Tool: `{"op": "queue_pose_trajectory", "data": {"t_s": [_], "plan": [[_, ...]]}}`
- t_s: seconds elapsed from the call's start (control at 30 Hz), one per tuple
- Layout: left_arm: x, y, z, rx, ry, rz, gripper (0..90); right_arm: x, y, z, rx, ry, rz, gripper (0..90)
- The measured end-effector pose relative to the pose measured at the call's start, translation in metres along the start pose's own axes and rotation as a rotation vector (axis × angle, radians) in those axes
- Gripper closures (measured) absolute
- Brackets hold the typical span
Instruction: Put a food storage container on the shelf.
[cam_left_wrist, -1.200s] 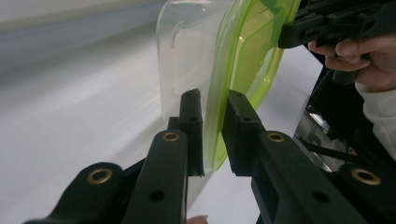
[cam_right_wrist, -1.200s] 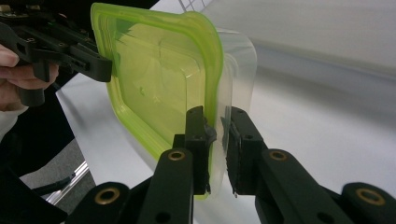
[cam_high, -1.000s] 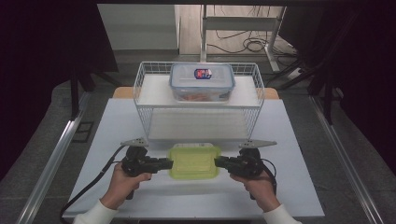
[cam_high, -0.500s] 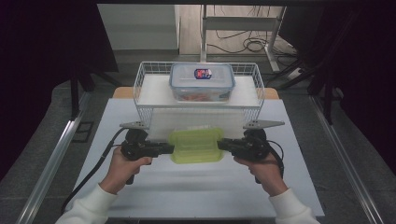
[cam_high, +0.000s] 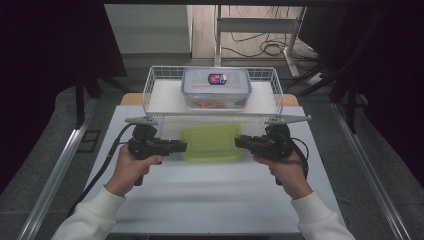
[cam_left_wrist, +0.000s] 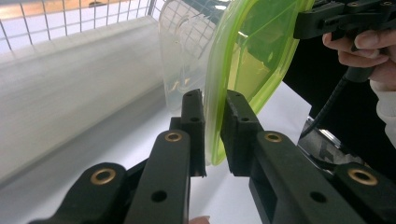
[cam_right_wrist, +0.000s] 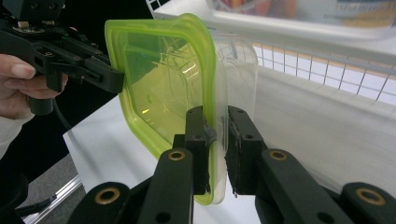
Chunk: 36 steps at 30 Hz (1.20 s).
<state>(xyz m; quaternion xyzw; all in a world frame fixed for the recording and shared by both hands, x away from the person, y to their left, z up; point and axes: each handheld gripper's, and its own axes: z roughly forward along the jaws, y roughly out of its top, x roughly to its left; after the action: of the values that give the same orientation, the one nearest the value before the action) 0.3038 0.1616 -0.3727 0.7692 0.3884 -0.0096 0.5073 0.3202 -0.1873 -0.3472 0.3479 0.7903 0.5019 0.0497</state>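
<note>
A clear container with a green lid (cam_high: 211, 142) hangs level above the white table (cam_high: 210, 200), just in front of the wire basket (cam_high: 150, 85). My left gripper (cam_high: 182, 146) is shut on its left rim and my right gripper (cam_high: 239, 142) on its right rim. In the left gripper view the black jaws (cam_left_wrist: 215, 100) pinch the green edge of the container (cam_left_wrist: 252, 56), with the right gripper (cam_left_wrist: 327, 18) at the far side. The right gripper view shows my right gripper (cam_right_wrist: 215, 116) clamping the container's (cam_right_wrist: 163, 70) rim, and the left gripper (cam_right_wrist: 93, 70) holds the opposite edge.
Inside the basket sits a blue-lidded clear container (cam_high: 216, 87) with orange food in it. The basket's front rim with its grey handles (cam_high: 215, 119) runs just beyond the held container. Dark curtains and metal rails flank the table.
Both hands have lifted the green-lidded container off the table and carried it a little farther away, toward the basket's front rim. Both grips have stayed the same.
</note>
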Motion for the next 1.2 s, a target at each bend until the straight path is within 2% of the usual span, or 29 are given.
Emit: {"op": "queue_pose_trajectory", "data": {"t_s": [0.1, 0.17, 0.37, 0.47, 0.5, 0.53, 0.63, 0.7, 0.73, 0.77, 0.83, 0.87, 0.97, 1.03, 1.07, 1.13, 1.2], "plan": [[-0.002, 0.006, -0.004, -0.008, -0.002, 0.005, 80.4, 0.000, 0.004, -0.002, -0.008, 0.006, -0.001, 79.4], [-0.005, 0.014, -0.008, -0.007, 0.011, 0.026, 80.4, 0.001, 0.011, -0.005, -0.012, 0.006, -0.004, 79.4], [-0.008, 0.032, -0.017, -0.022, 0.013, 0.053, 80.4, 0.002, 0.026, -0.010, -0.024, 0.005, -0.012, 79.4], [-0.011, 0.049, -0.024, -0.032, 0.030, 0.070, 80.4, 0.002, 0.040, -0.013, -0.029, 0.003, -0.012, 79.5], [-0.011, 0.049, -0.024, -0.032, 0.030, 0.070, 80.4, 0.002, 0.043, -0.014, -0.027, 0.001, -0.009, 79.4], [-0.012, 0.058, -0.028, -0.037, 0.036, 0.079, 80.4, 0.001, 0.047, -0.014, -0.030, 0.002, -0.008, 79.5], [-0.013, 0.066, -0.032, -0.041, 0.041, 0.089, 80.4, 0.002, 0.058, -0.016, -0.029, 0.001, -0.010, 79.4], [-0.014, 0.080, -0.038, -0.052, 0.048, 0.106, 80.4, 0.003, 0.067, -0.017, -0.032, -0.004, -0.012, 79.4], [-0.014, 0.080, -0.038, -0.052, 0.048, 0.106, 80.4, 0.003, 0.067, -0.017, -0.032, -0.004, -0.012, 79.4], [-0.014, 0.088, -0.041, -0.055, 0.047, 0.112, 80.4, 0.003, 0.076, -0.019, -0.035, -0.008, -0.016, 79.4], [-0.014, 0.092, -0.041, -0.056, 0.048, 0.112, 80.4, 0.003, 0.079, -0.020, -0.035, -0.009, -0.017, 79.4], [-0.013, 0.096, -0.042, -0.057, 0.046, 0.115, 80.4, 0.001, 0.087, -0.021, -0.036, -0.011, -0.015, 79.4], [-0.009, 0.109, -0.041, -0.062, 0.040, 0.113, 80.4, -0.002, 0.096, -0.023, -0.041, -0.010, -0.010, 79.4], [-0.006, 0.121, -0.039, -0.070, 0.040, 0.101, 80.4, -0.010, 0.110, -0.023, -0.036, -0.014, -0.004, 79.4], [-0.006, 0.121, -0.039, -0.070, 0.040, 0.101, 80.4, -0.012, 0.113, -0.023, -0.034, -0.017, -0.004, 79.4], [-0.002, 0.134, -0.036, -0.067, 0.044, 0.092, 80.4, -0.017, 0.122, -0.023, -0.027, -0.021, -0.001, 79.4], [0.002, 0.141, -0.034, -0.063, 0.042, 0.091, 80.4, -0.023, 0.132, -0.022, -0.017, -0.020, 0.004, 79.4]]}}
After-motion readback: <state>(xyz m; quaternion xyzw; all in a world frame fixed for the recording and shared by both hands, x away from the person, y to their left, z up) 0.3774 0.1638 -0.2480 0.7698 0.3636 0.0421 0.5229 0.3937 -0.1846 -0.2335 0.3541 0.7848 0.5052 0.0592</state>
